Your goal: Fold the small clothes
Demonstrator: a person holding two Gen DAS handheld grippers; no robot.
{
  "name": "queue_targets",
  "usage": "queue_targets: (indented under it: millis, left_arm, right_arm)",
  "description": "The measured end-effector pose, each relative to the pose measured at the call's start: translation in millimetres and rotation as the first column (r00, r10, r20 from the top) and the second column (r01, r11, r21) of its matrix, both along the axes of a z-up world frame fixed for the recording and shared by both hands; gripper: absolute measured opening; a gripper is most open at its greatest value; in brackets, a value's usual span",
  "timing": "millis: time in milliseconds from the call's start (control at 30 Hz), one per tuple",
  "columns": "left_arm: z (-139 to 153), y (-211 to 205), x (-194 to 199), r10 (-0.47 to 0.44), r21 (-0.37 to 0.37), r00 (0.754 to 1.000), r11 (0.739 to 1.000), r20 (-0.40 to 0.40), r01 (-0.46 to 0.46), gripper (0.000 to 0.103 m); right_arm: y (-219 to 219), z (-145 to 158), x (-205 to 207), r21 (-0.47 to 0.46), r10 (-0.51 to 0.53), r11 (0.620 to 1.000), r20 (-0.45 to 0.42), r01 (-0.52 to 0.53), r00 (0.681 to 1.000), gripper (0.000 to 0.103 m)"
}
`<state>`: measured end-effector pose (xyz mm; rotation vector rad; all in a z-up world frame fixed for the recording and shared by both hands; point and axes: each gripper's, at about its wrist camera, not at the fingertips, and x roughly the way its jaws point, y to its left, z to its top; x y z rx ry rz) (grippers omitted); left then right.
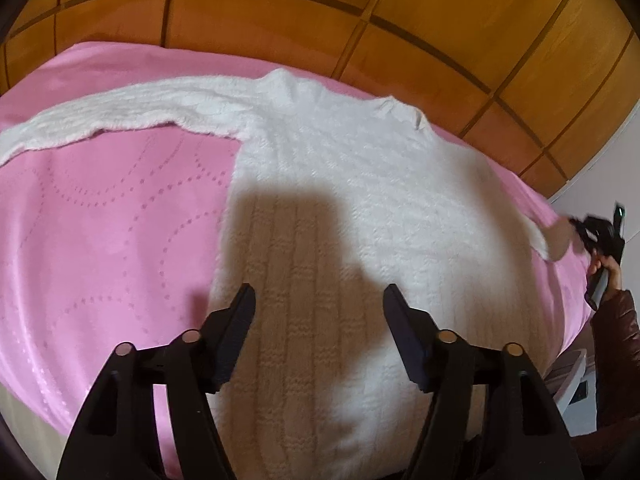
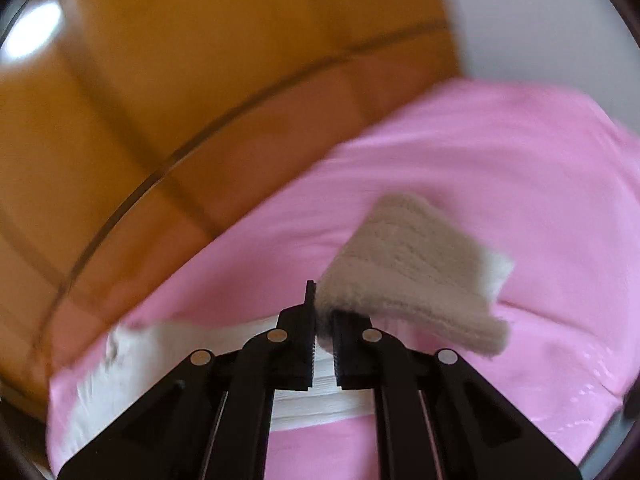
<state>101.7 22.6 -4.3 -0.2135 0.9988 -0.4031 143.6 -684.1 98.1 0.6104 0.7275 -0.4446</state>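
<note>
Pink bedspread (image 1: pixel 100 240) covers the bed, with an orange wood-panelled wall (image 1: pixel 280 12) behind it, and the white knit sweater (image 1: pixel 360 184) lies flat on it, body toward the near edge, collar toward the wall and one sleeve (image 1: pixel 120 116) stretched out straight to the left. Its other sleeve's cuff (image 2: pixel 412 264) is pulled off to the right and lifted clear of the bed, pinched in the right gripper (image 2: pixel 324 320), whose jaws are squeezed together on the knit; that view is pretty blurry. From the left wrist you can see that gripper out at the bed's right edge, held in a hand (image 1: pixel 608 272) with a dark maroon sleeve (image 1: pixel 616 340) behind it. Left gripper (image 1: pixel 320 300) hangs over the sweater's lower body, angled down at it, jaws spread well apart with nothing between them and casting a shadow on the knit. No labels or writing I can make out anywhere. Room-wise, the bedspread is bare to the left of the sweater's body below the outstretched sleeve, while on the right the sweater runs close to the bed's edge, with a pale wall (image 1: pixel 600 160) beyond.
</note>
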Motion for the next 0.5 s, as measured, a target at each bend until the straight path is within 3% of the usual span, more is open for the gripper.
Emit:
queue_targets:
  millis: [100,200,400,500]
  left_arm:
    - [2.2,-4.2,2.4,-0.010,0.011,1.000,1.000,0.007,0.010,0.065]
    - [3.5,-4.5,5.7,-0.022,-0.033,1.000,0.999,-0.009,0.022,0.065]
    - [8.9,-11.2,13.3,-0.040,-0.039,0.999,0.998,0.017,0.040,0.066]
    - [11.7,-17.3,21.5,-0.049,-0.030,0.998,0.998,0.028,0.049,0.066]
  right_arm:
    - [67.4,11.2,48.2,-0.069,0.180,0.981,-0.032,-0.181,0.983,0.006]
    - [139.5,9.1,87.1,-0.097,0.342,0.933,-0.062,-0.346,0.938,0.006]
    - [288.5,-19.9,128.1,-0.120,0.606,0.772,-0.159,-0.624,0.780,0.006]
    - [328.2,-33.4,138.0,-0.119,0.660,0.718,-0.198,-0.686,0.725,0.012]
